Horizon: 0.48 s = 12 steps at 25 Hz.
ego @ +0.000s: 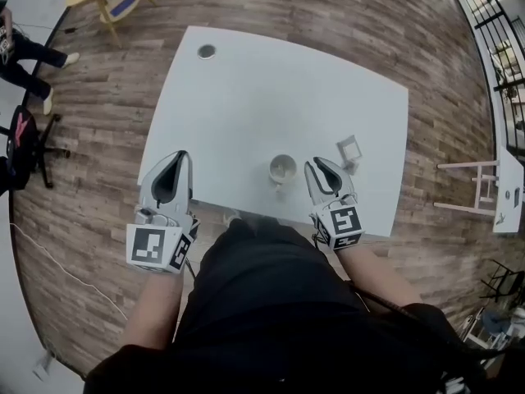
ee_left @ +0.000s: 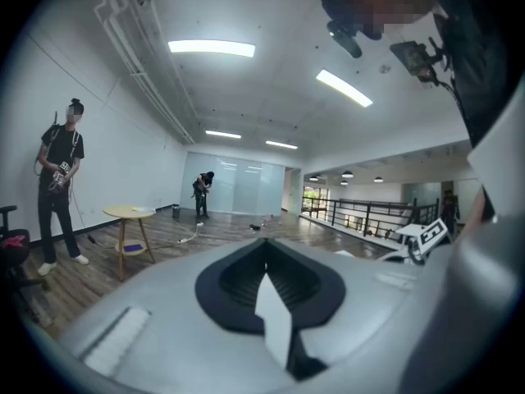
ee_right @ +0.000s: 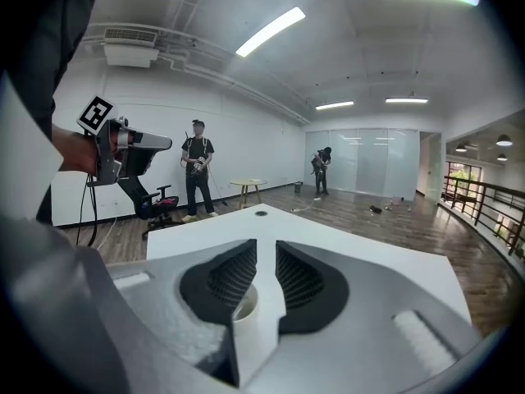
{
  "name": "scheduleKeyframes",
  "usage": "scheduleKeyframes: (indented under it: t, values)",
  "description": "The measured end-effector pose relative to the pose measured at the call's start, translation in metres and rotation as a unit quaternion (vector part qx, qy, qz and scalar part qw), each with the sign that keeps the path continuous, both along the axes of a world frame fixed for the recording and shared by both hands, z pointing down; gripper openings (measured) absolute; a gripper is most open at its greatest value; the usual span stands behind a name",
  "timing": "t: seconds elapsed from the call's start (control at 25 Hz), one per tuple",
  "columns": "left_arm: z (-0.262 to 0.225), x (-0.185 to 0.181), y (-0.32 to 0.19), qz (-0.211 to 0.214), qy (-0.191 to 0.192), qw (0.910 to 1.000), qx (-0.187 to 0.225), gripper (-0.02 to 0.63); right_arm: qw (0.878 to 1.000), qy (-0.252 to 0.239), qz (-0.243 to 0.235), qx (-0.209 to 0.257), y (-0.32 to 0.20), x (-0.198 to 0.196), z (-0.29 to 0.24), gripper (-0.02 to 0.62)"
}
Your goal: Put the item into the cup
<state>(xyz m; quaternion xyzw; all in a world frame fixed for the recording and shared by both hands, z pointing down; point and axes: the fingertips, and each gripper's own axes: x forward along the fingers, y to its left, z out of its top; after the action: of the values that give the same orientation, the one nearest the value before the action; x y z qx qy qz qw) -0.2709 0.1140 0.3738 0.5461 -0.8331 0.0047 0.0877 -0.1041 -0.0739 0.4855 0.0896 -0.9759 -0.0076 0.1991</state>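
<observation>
The left gripper (ego: 181, 158) is hanging over the near edge of the white table (ego: 246, 97), its jaws pressing together on nothing. The cup (ego: 282, 169) is standing upright between the two grippers. The right gripper (ego: 318, 164) is keeping its jaws narrowly parted and empty. The item (ego: 349, 149) is lying on the table just beyond its tips, slightly rightward, looking squarish and too small to show a long axis or heading.

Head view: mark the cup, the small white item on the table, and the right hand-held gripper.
cup (ego: 272, 171), head view, on its left rim.
small white item (ego: 349, 148), head view, on its top face.
right hand-held gripper (ego: 317, 162), head view, midway between its fingertips.
</observation>
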Motion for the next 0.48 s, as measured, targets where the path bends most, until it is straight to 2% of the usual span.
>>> scheduleKeyframes:
  t: [0.16,0.48]
  values:
    - [-0.011,0.005,-0.009,0.017,-0.024,0.9996,0.002,-0.002,1.0,-0.022,0.017,0.011,-0.009,0.002,-0.014,0.078]
    - [-0.026,0.002,-0.023,0.039,-0.04,0.9983,0.017,-0.002,0.997,-0.049,0.047,0.027,-0.022,0.008,-0.036,0.078]
